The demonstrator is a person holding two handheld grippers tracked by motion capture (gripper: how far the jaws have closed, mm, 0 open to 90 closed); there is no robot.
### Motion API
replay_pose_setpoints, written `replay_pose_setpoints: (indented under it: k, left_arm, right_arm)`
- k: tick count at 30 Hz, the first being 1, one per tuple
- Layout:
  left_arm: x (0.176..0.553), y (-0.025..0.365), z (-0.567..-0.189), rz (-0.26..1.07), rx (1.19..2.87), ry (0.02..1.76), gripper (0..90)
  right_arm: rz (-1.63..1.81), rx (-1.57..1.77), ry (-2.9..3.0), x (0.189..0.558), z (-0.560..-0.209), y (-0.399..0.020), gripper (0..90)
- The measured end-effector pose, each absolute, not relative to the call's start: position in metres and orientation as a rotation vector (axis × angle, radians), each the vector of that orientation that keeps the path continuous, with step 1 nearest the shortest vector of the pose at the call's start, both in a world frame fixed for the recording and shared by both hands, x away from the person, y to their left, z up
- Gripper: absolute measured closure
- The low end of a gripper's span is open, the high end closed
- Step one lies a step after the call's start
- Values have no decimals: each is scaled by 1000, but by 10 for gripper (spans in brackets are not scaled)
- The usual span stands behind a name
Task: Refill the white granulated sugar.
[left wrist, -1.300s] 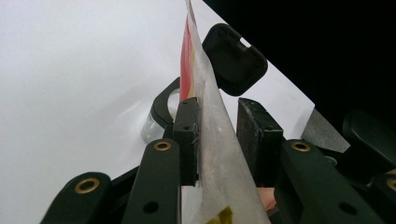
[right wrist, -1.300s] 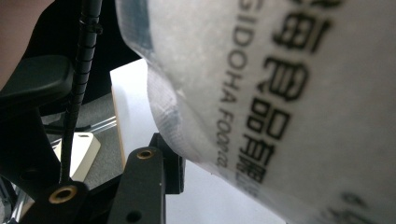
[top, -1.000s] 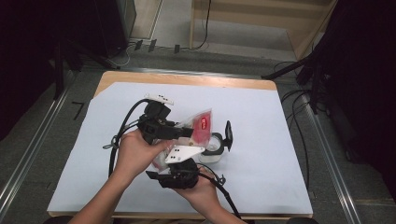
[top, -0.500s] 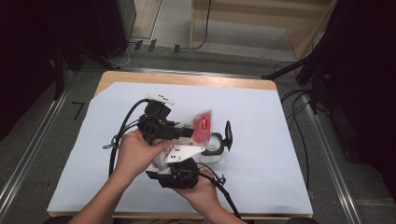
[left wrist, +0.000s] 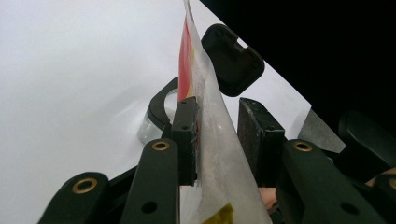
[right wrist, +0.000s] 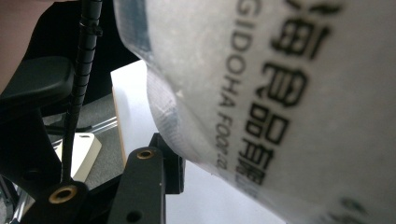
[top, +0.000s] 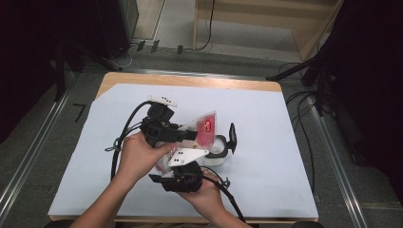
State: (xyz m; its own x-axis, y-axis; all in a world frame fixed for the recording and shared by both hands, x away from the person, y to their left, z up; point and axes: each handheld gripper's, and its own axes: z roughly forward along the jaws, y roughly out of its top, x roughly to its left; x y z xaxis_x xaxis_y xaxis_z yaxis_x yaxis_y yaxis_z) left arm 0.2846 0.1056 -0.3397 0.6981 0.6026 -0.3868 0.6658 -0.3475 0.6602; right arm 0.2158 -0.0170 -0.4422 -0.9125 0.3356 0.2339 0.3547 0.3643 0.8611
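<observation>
Both grippers share one translucent plastic food pouch with red print (top: 205, 127): left gripper (left wrist: 219, 135) pinches its edge, right gripper (top: 183, 167) – jaws hidden, grip unclear – steadies the near end, mouth tilted over the small clear jar (top: 217, 151), black lid (top: 232, 137) flipped open, mid-table – apparently for pouring

Translucent red-printed pouch (top: 205, 127) tilted above open clear jar (top: 217, 146).

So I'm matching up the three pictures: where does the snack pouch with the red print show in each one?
High view: the pouch sits mid-table, above the clear jar.
Left gripper view: the pouch rises edge-on at centre, between the jaws.
Right gripper view: the pouch covers the upper right, printed side up close.
Shared landmark: the white table cover.
</observation>
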Motion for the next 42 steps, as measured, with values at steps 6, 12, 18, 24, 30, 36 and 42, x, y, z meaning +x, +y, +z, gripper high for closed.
replay_pose_setpoints:
  k: [6,12,18,24,30,36,42]
  left_arm:
    - [285,105,-340,-97,2049,976,691]
    - [285,105,-340,-99,2049,974,689]
    - [285,105,-340,-96,2051,971,689]
    - [284,105,-340,-93,2049,962,689]
    - [284,105,-340,-91,2057,967,690]
    - [284,104,-340,-89,2054,970,688]
    - [283,104,-340,-89,2045,969,689]
  right_arm:
    - [-1634,-654,-2576,216,-442,-17,624]
    - [-1635,-652,-2578,216,-442,-17,623]
    - [-1637,-650,-2582,216,-442,-17,624]
    - [-1635,-647,-2592,215,-442,-18,623]
    - [-1636,-644,-2593,216,-442,-18,623]
    - [-1636,-640,-2594,216,-442,-18,623]
    - [-1635,-638,-2595,216,-442,-18,623]
